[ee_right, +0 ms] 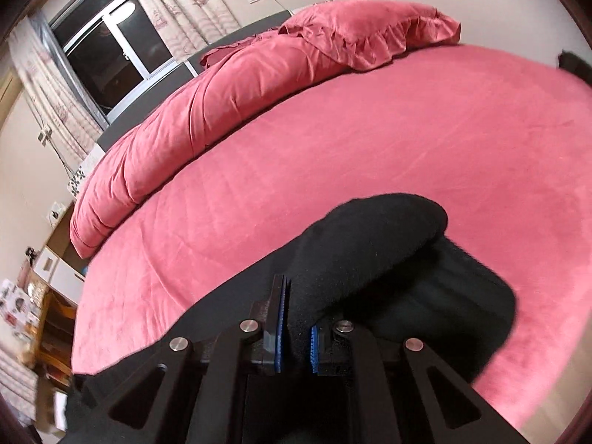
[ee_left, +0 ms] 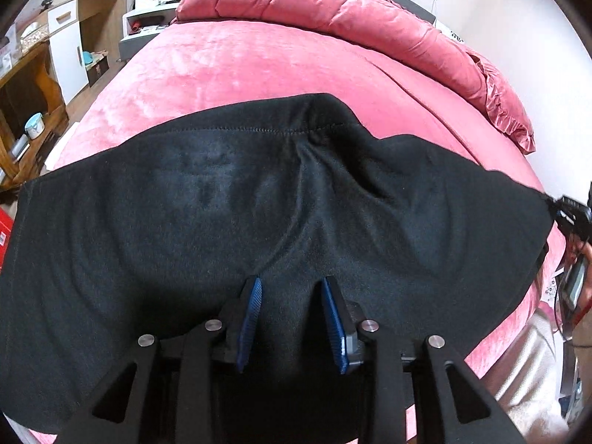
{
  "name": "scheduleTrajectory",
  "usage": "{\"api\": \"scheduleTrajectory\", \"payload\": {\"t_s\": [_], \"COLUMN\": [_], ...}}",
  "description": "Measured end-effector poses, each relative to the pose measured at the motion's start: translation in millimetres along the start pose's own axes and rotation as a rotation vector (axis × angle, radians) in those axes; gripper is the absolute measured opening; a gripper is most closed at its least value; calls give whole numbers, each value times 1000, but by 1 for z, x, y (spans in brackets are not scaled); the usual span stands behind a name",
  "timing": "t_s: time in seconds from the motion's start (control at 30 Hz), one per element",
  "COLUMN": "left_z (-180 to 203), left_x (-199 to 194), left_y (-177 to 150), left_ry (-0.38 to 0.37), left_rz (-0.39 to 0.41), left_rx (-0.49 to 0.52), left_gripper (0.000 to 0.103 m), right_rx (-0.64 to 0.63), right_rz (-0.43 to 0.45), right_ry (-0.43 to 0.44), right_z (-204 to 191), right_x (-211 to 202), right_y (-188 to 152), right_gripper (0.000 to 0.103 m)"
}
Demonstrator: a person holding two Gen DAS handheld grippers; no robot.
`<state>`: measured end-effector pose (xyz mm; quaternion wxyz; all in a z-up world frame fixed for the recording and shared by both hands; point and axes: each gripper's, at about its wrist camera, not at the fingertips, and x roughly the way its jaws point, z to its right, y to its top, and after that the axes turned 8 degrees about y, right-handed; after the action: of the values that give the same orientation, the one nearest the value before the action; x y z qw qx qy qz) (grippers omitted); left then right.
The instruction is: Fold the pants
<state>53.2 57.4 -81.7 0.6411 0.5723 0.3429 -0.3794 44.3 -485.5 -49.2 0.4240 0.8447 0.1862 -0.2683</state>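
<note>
Left-wrist view: one pair of black pants [ee_left: 229,199] lies spread across one bed [ee_left: 222,63] covered in a pink sheet, with a stitched seam running along the garment's far edge. The left gripper [ee_left: 291,285] hangs over the near part of the cloth; its jaws stand spread, two blue pads [ee_left: 252,318] well apart, and the fabric seen in the gap lies below them, not pinched. At the far right edge of this view the cloth is drawn out to one point where the right gripper [ee_left: 569,214] meets it, beside part of a person's hand [ee_left: 582,259]. One rolled pink quilt [ee_left: 333,7] and one frilled pink pillow [ee_left: 499,111] lie along the head of the bed. Two pieces of wooden furniture, one desk [ee_left: 33,85] and one white-fronted cabinet [ee_left: 70,37], stand to the left.

Right-wrist view: the right gripper [ee_right: 298,318] has its jaws pressed nearly together, pinching one thick fold of the black pants [ee_right: 370,244]; the cloth bulges up over the jaws and hides the tip of the right-hand finger. The rest of the garment falls away onto the pink sheet [ee_right: 333,148] on both sides. One window [ee_right: 107,37] with two patterned curtains [ee_right: 177,0] shows behind the same quilt [ee_right: 177,125] and pillow [ee_right: 370,33].
</note>
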Motion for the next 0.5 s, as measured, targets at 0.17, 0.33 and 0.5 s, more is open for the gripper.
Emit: {"api": "scheduleTrajectory", "payload": {"t_s": [0.17,0.33,0.5], "left_z": [-7,-10,-10], "left_x": [-4,-5,-5], "left_y": [-7,-10,-10], "left_ry": [-6,-9,-7], "left_rz": [2,0,-2], "left_rx": [4,2,2], "left_gripper": [34,34,34], "right_rx": [6,123,303], "right_rz": [2,-41,-47], "right_ry": [-37,-53,-36], "right_z": [15,48,71], "right_x": [-23,-17,-22], "right_y": [-23,-48,-62], "right_gripper": [11,11,22]}}
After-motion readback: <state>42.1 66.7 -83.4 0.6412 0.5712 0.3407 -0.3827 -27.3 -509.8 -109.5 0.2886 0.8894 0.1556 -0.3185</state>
